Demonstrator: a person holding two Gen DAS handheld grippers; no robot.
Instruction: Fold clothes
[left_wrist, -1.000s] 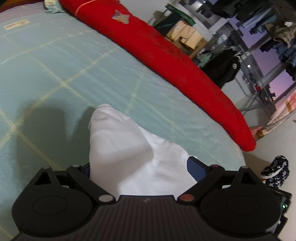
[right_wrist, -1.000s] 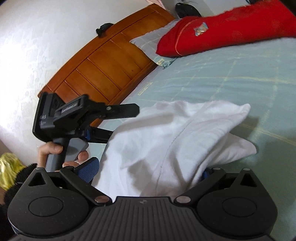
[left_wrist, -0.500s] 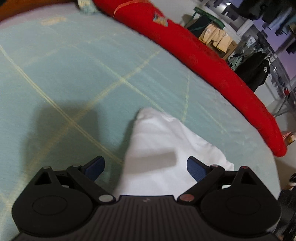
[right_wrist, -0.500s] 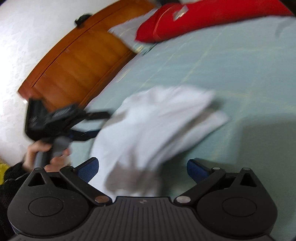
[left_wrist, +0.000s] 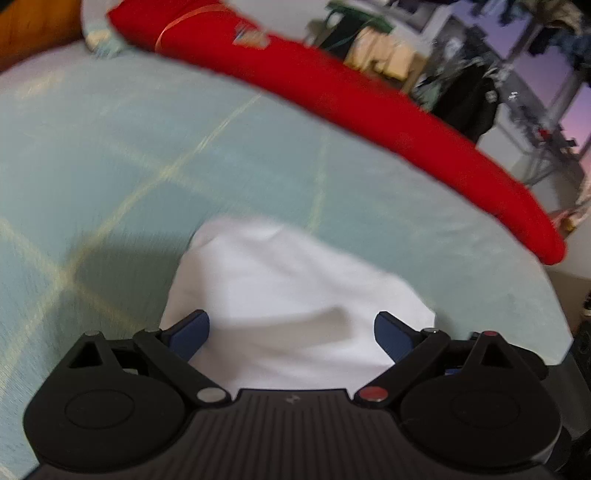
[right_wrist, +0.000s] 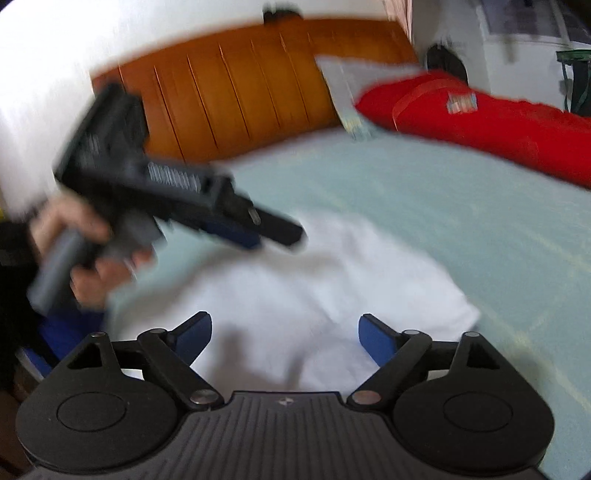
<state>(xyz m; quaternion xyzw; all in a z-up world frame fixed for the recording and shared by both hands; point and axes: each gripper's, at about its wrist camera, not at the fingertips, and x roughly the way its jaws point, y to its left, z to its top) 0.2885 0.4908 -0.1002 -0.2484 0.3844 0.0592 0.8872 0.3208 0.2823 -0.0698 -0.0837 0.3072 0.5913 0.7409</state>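
Right wrist view: white garment (right_wrist: 295, 295) lies on the bed below both spread, empty grippers, left gripper (left_wrist: 291, 330) and right gripper (right_wrist: 285, 334).

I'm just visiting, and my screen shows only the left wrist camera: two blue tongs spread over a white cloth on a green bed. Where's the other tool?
Observer: The right tongs hang over the same white cloth, spread open and gripping nothing.
Operator: And what is carrying the tongs I'm looking along?
Observer: A bare hand grips the left tongs from below, at the left of the right wrist view.
Operator: Are mine touching the cloth?
Observer: From that side their tips sit over the cloth's far left edge. The blur hides whether they touch it.
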